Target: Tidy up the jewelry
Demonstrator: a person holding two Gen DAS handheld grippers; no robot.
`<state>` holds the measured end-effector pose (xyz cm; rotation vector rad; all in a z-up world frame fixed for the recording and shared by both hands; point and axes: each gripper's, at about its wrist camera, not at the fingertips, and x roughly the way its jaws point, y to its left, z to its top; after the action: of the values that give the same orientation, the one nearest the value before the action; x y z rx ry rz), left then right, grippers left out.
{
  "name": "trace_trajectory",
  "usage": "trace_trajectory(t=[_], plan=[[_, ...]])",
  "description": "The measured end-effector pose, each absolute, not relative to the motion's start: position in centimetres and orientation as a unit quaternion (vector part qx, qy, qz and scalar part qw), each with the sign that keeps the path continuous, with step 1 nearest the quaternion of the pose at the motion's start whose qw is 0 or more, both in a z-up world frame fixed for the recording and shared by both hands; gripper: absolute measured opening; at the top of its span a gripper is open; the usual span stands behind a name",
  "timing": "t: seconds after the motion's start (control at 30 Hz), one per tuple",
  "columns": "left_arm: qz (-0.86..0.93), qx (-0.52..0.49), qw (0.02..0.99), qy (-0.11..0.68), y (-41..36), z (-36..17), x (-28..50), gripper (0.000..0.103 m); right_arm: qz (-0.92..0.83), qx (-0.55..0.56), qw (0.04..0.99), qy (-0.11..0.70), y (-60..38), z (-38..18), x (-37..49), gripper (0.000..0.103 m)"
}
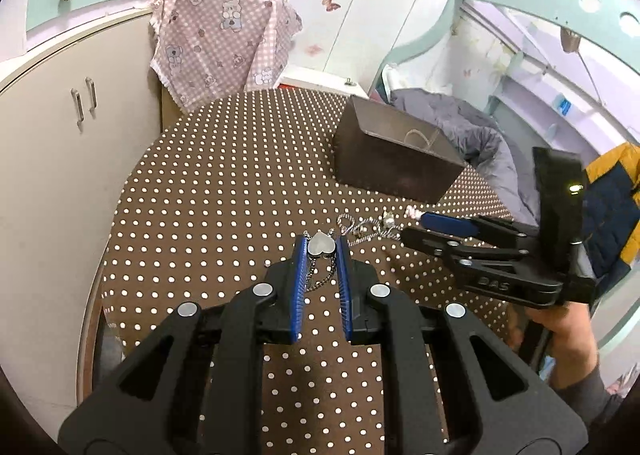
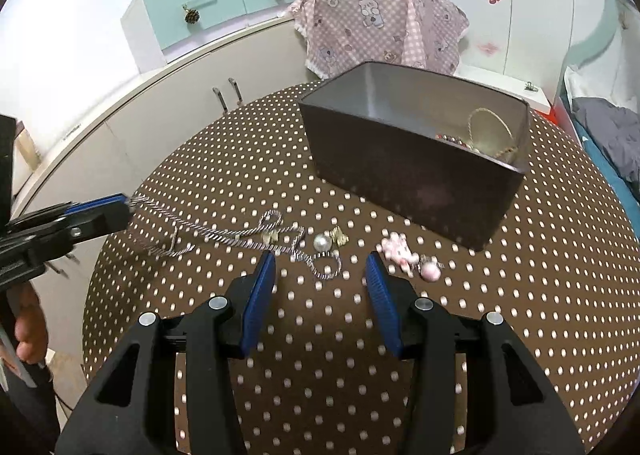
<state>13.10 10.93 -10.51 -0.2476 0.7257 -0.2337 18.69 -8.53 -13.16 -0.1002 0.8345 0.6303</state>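
Note:
My left gripper (image 1: 321, 253) is shut on a silver heart pendant (image 1: 320, 243), lifted over the brown dotted table (image 1: 224, 183). The pendant's chain (image 1: 320, 277) hangs below the pads. In the right wrist view this left gripper (image 2: 126, 205) enters from the left with a thin chain (image 2: 160, 215) trailing to the table. My right gripper (image 2: 320, 265) is open, low over a twisted silver cord (image 2: 324, 269), and holds nothing. Just past it lie a pearl (image 2: 322, 242), a gold piece (image 2: 339, 237) and pink charms (image 2: 396, 249). In the left wrist view the right gripper (image 1: 412, 225) reaches in from the right.
A dark open box (image 2: 400, 175) stands at the table's back right with a cord necklace (image 2: 490, 131) inside. Behind are a pink checked cloth (image 1: 224, 39), a beige cabinet (image 1: 60, 127) and a bed with grey clothes (image 1: 472, 127). A person's hand (image 1: 568, 331) grips the right tool.

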Motion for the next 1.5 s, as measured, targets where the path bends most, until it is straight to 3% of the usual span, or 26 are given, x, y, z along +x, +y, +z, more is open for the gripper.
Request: trace_trajectory(t=[0.33,0.43,0.53,1.03,1.4,1.5], plan=[[-0.143,-0.122,0.926,0.328,10.2,-8.3,13.8,0.015,0.286,-0.086,0.859,0.415,-6.6,-14.0,20.7,0.033],[-0.155,-0.123,0.927,0.319,9.8,-7.3,14.8,0.015,0.267,-0.125,0.865,0.406,-6.1,-14.1,20.5,0.016],[-0.164,-0.121,0.930,0.306,9.1,-6.0,15.8,0.015,0.272,-0.123,0.864,0.405,-6.5,-14.1,20.4,0.009],[-0.220,-0.103,0.941,0.237,4.4,-0.7,20.0,0.015,0.281,0.002,0.905,0.320,-14.0,-6.9,20.1,0.009],[-0.192,-0.101,0.934,0.285,2.3,-4.0,25.0,0.015,0.240,0.035,0.916,0.320,-15.7,-7.5,23.7,0.010],[-0.187,-0.109,0.931,0.293,2.3,-4.5,25.5,0.015,0.248,0.044,0.910,0.329,-15.8,-8.0,24.0,0.017]])
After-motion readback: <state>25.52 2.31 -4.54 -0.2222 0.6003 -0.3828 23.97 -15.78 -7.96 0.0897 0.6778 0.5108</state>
